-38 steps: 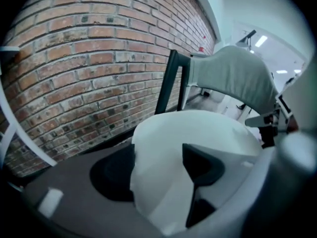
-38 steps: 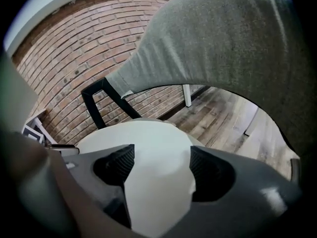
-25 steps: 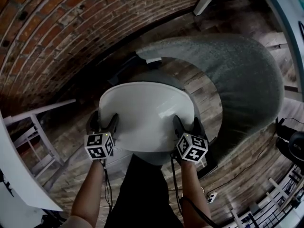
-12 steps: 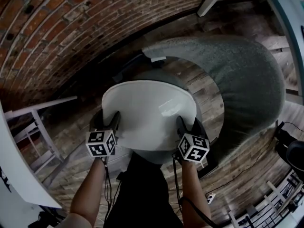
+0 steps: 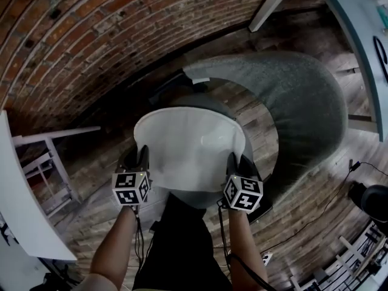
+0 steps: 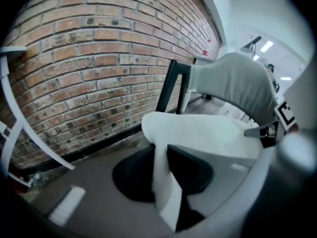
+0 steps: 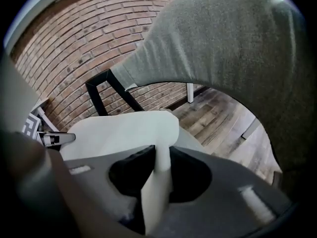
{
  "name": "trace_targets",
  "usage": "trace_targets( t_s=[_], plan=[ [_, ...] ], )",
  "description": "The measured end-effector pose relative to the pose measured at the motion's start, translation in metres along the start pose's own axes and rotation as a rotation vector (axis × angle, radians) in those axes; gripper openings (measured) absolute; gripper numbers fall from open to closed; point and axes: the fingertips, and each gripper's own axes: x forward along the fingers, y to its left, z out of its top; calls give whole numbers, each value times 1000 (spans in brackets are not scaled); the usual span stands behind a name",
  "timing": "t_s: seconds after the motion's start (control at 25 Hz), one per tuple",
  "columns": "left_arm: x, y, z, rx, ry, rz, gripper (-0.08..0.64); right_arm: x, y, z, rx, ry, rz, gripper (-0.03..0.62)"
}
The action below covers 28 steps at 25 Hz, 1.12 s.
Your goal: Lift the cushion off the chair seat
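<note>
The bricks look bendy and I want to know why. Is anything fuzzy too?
Head view: the wide lens bows the brick wall into an arc, while the cushion looks sharp. Left gripper view: dark rounded corners, blurry close foreground. Right gripper view: the chair back looms huge, nearest parts soft.

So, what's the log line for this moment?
left gripper: jaws just closed on cushion | right gripper: jaws just closed on cushion | cushion: over chair seat

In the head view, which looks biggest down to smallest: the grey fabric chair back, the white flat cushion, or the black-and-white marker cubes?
1. grey fabric chair back
2. white flat cushion
3. black-and-white marker cubes, both alike
</note>
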Motion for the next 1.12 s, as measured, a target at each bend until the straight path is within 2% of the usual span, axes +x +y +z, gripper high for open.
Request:
trace_targets(
  t_s=[0.48, 0.88, 1.12],
  plan=[
    [-64, -22, 31, 39, -73, 19, 64, -67, 6, 32, -43, -64, 30, 74],
    [-156, -51, 99, 91, -138, 32, 64, -165, 17, 84, -20, -117, 57, 74],
    [-218, -69, 137, 101, -186, 34, 64, -231, 27, 120, -45, -152, 54, 74]
  ],
)
